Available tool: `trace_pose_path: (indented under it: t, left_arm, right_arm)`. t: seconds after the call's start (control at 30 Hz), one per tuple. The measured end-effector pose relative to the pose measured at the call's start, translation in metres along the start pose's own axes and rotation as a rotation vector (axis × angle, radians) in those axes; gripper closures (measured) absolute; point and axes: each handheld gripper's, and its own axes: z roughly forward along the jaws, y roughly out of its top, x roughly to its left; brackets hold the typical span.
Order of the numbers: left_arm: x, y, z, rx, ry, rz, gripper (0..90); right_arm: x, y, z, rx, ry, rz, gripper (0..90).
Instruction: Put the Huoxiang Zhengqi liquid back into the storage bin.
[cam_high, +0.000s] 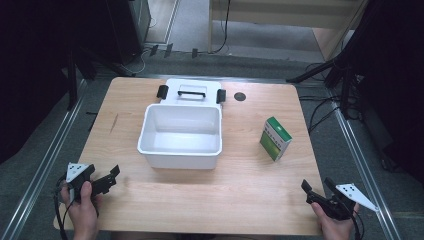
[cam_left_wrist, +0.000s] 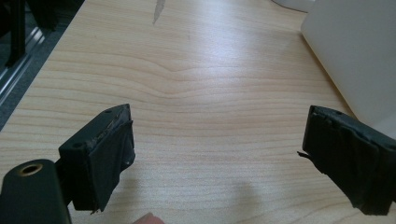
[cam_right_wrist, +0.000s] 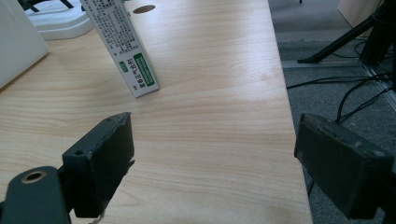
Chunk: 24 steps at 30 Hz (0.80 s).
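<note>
**Both grippers held wide at the near corners**

Fingers (cam_left_wrist: 109, 158) of my left gripper (cam_high: 106, 178) stood spread well apart with nothing between them, over bare wood at the near left corner of the surface (cam_high: 250, 190). My left hand (cam_high: 84, 207) gripped its body, and the grey three-cornered plate (cam_high: 76, 171) sat on top. In the left gripper view, the white side of the bin (cam_left_wrist: 359, 56) rose at the right, close beyond the right finger but not touching it.

My right gripper (cam_high: 316, 190) rested at the near right corner, held by my right hand (cam_high: 334, 226), its fingers (cam_right_wrist: 100, 168) likewise parted and empty. One of them reached past the surface's right edge, above the grey floor (cam_right_wrist: 355, 121) and its black cables (cam_right_wrist: 359, 100).

An open white bin (cam_high: 181, 136) stood mid-surface, nothing inside it. Its white lid (cam_high: 192, 92), with a black handle and black clips, lay flat just behind it on the far side. A green and white box (cam_high: 275, 138) stood upright to the right of the bin, apart from it, and far ahead of my right gripper. A small dark round hole (cam_high: 240, 96) marked the surface beyond the lid's right end.
</note>
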Motion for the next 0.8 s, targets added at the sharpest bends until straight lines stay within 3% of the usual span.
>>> trace_pose_path:
  t: [0.3, 0.4, 0.57, 0.63, 0.77, 0.8]
  left_arm:
    - [-0.001, 0.0, 0.0, -0.002, 0.002, 0.007, 9.6]
    - [-0.001, -0.001, -0.001, -0.002, 0.003, 0.01, 9.6]
    - [-0.001, 0.0, -0.001, 0.001, 0.002, 0.013, 9.6]
    - [-0.001, -0.001, -0.001, 0.001, 0.001, 0.012, 9.6]
    - [-0.001, 0.0, -0.001, 0.001, 0.001, 0.013, 9.6]
    - [0.0, 0.0, -0.001, 0.0, 0.0, 0.013, 9.6]
  right_arm:
    - [0.006, 0.001, 0.003, 0.037, -0.012, -0.047, 13.0]
    - [0.01, 0.004, 0.007, 0.081, 0.002, -0.078, 14.2]
    - [0.022, 0.015, 0.015, 0.168, 0.009, -0.171, 15.2]
    - [0.023, 0.018, 0.016, 0.174, 0.016, -0.182, 15.3]
    - [0.031, 0.032, 0.021, 0.233, 0.03, -0.231, 15.3]
    - [0.036, 0.04, 0.025, 0.271, 0.03, -0.264, 15.3]
